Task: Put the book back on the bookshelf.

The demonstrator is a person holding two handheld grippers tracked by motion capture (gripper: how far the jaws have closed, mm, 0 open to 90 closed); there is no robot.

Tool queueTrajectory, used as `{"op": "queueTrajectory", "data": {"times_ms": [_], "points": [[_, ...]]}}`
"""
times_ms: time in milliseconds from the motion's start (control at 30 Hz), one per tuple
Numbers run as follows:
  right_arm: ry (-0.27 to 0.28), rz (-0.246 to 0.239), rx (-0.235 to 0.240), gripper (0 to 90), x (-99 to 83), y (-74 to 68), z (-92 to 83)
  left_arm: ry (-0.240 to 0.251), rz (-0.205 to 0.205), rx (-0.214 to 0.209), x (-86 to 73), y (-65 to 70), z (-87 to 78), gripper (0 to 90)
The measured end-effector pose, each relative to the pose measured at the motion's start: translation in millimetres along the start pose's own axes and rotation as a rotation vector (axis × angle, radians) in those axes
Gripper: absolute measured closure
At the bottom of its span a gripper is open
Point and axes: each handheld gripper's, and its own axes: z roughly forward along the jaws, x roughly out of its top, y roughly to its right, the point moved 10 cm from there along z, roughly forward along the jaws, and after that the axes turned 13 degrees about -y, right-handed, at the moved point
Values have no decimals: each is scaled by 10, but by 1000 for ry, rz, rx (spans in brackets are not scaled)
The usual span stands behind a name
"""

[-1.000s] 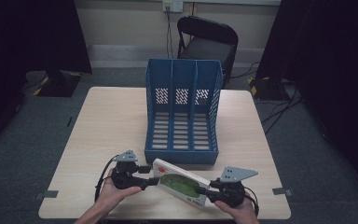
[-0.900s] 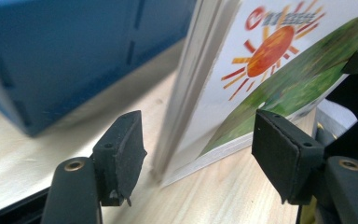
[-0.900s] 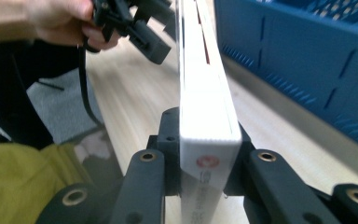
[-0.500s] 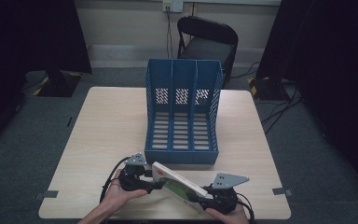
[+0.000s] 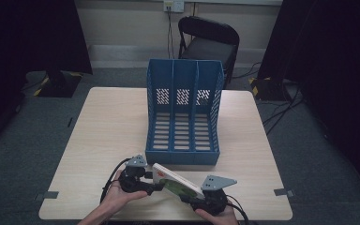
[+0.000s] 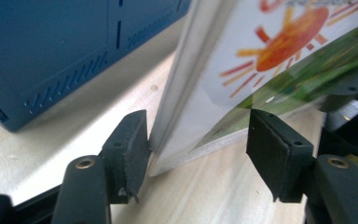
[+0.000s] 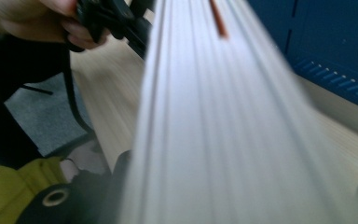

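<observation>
A thin book [image 5: 178,183] with a sun and green grass on its cover stands tilted on its long edge near the table's front edge. My left gripper [image 5: 153,186] is at its left end. In the left gripper view the jaws [image 6: 198,140] have just been closing; the book's corner [image 6: 242,60] spans from one pad to the other. My right gripper [image 5: 192,199] holds the right end, after its jaws eased a little wider. In the right gripper view the page edge [image 7: 223,130] runs from jaw to jaw [image 7: 244,186].
A blue three-slot file holder [image 5: 152,108] lies on its back mid-table, its front wall just beyond the book; it also shows in the gripper views [image 6: 51,56] [image 7: 335,42]. Bare tabletop [image 5: 108,136] lies to its left and right. A black chair [image 5: 208,44] stands behind the table.
The right hand has come left and down toward the front edge with the book's right end. The book has shifted slightly toward the person. The left hand has stayed put.
</observation>
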Motion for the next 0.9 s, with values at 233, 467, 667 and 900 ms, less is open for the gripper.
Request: {"op": "queueTrajectory", "data": {"times_ms": [233,467,667,900], "points": [[-12,-26,-36,763,-6,21,5,5,-9,10,9,-15,-5,421],[-27,-37,-38,765,-2,24,-19,14,-58,43,-38,-134,-121,351],[-26,-17,-30,766,-6,45,-87,-11,-128,117,-120,-382,-205,301],[-16,0,-24,766,18,86,-138,-23,-237,177,-259,-700,-343,267]]}}
